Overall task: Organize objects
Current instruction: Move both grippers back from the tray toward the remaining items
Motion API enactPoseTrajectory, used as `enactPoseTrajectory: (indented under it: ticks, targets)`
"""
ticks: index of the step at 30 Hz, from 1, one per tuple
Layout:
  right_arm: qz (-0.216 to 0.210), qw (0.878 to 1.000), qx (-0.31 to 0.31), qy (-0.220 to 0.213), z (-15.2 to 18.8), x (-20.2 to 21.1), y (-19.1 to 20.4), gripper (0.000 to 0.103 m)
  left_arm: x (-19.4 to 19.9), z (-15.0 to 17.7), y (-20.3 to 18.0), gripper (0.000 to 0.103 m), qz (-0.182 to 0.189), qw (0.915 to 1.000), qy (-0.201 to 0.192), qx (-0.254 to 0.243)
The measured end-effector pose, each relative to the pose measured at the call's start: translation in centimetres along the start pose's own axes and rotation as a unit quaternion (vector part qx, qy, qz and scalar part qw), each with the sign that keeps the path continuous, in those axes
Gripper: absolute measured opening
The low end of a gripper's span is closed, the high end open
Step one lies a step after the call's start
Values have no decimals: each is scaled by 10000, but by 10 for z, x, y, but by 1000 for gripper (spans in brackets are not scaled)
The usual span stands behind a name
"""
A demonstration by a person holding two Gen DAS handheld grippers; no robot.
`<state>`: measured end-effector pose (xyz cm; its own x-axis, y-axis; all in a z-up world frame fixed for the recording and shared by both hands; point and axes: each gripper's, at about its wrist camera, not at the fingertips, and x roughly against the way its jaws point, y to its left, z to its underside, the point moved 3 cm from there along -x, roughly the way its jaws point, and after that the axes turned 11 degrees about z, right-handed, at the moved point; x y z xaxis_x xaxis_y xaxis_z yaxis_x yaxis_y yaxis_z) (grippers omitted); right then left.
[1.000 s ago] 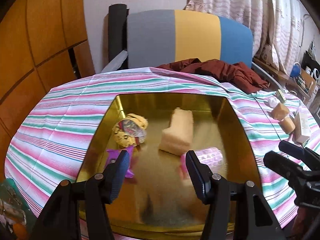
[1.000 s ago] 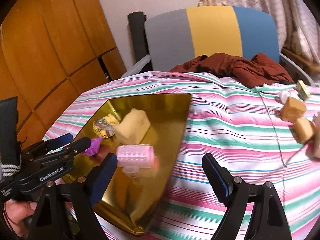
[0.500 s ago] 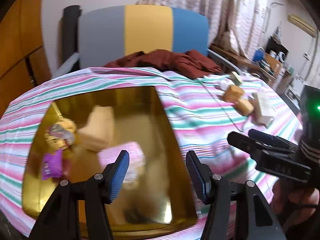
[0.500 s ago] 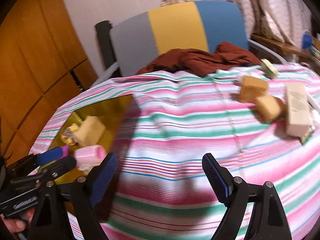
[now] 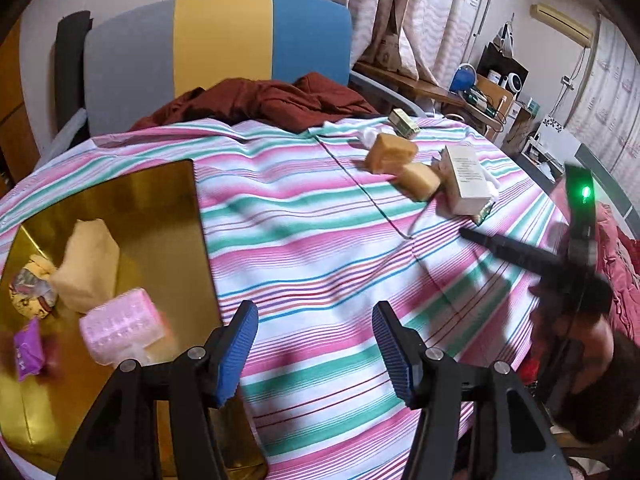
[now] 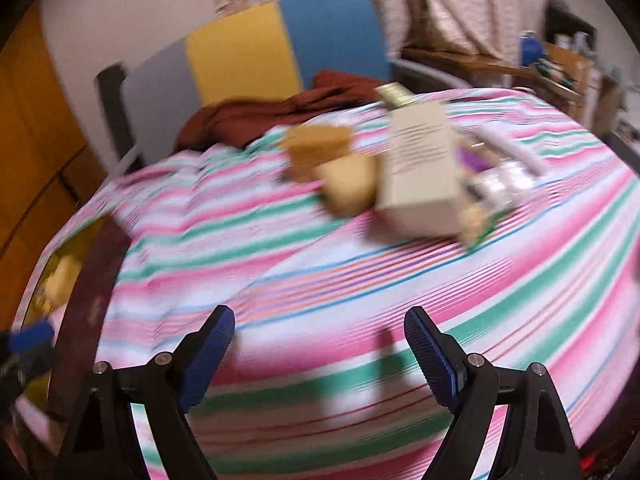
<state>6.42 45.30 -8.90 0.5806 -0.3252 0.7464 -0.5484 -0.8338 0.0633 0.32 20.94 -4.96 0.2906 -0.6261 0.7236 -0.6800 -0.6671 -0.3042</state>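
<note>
1. At lower left of the left wrist view sits a gold tray holding a pink ribbed roller, a cream sponge, a purple packet and a patterned pouch.
2. Toward the upper right, two tan blocks and a white box crowd together on the striped cloth.
3. Bare cloth lies between tray edge and that cluster.
4. Left gripper and right gripper both gape, holding nothing.

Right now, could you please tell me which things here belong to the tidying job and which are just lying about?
Part of the job:
- shiny gold tray with a pink ridged plastic box and pale sponge block inside
- two tan sponge blocks, still on the striped cloth
- cream cardboard box

Just lying about:
- crumpled maroon garment
- grey, yellow and blue chair back
</note>
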Motion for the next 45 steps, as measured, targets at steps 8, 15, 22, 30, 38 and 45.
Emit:
enactPoseTrajectory:
  ticks: [8,15,22,30,38,45]
  targets:
    - [258,9970,-575,-447,-65,-19,-45,92,-7,-1,-9,60,7,9999,112,-15]
    - [-694,9973,156,-206,-59,-26,-1,91,-9,-1,-11,60,-37,9998,165,-52]
    - [-267,9944,133,-1018,-43,10,-35,90,-17,0,-13,60,24,9997,236,-32]
    - [171,9937,-1024,-414,-51,-28,-112,90,-22,-1,-24,60,69,9995,281,-148]
    - [-418,9961,-590,-514,-73,-45,-81,87,-21,-1,-25,60,-7,9994,323,-148]
    - [-1608,9857,278,-425,-40,-15,-16,85,-25,-1,-23,60,3,9993,359,-124]
